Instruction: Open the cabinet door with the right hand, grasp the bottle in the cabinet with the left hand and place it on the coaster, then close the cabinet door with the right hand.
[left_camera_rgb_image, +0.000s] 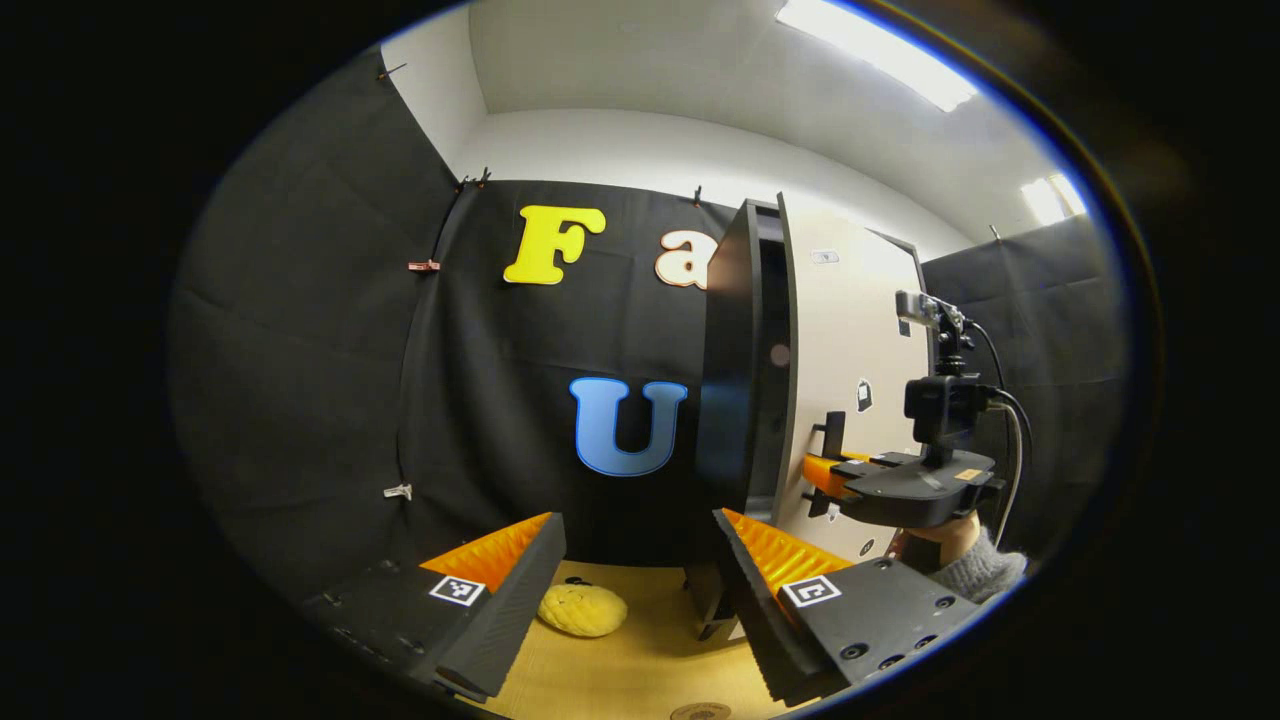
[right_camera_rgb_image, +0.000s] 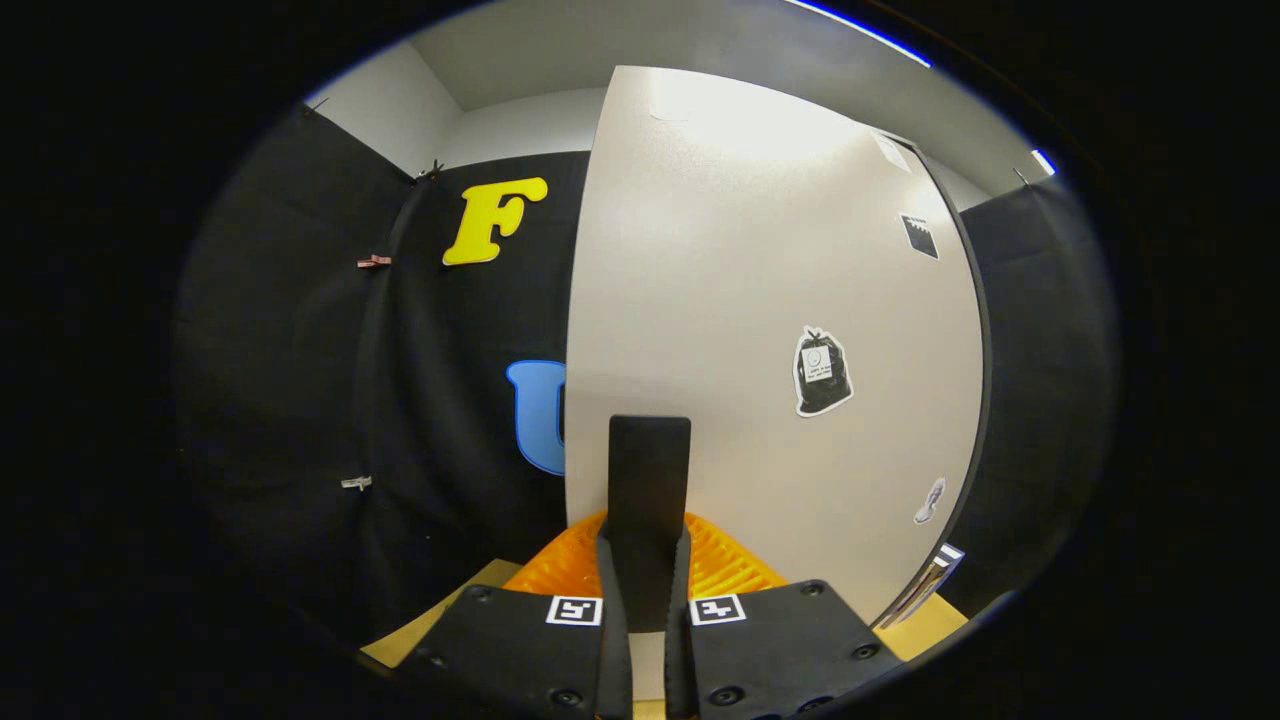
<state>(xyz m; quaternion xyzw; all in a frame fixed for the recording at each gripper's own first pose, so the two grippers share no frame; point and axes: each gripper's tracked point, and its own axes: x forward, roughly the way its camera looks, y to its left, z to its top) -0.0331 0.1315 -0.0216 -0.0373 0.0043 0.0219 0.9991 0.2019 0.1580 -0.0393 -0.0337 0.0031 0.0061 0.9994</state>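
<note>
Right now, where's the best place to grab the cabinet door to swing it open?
Grip the black handle, the upright bar standing out from the pale cabinet door near its free edge. Come straight at the door's front, one finger on each side of the bar. The right tool is already shut on it that way, and the door stands slightly ajar.
</note>
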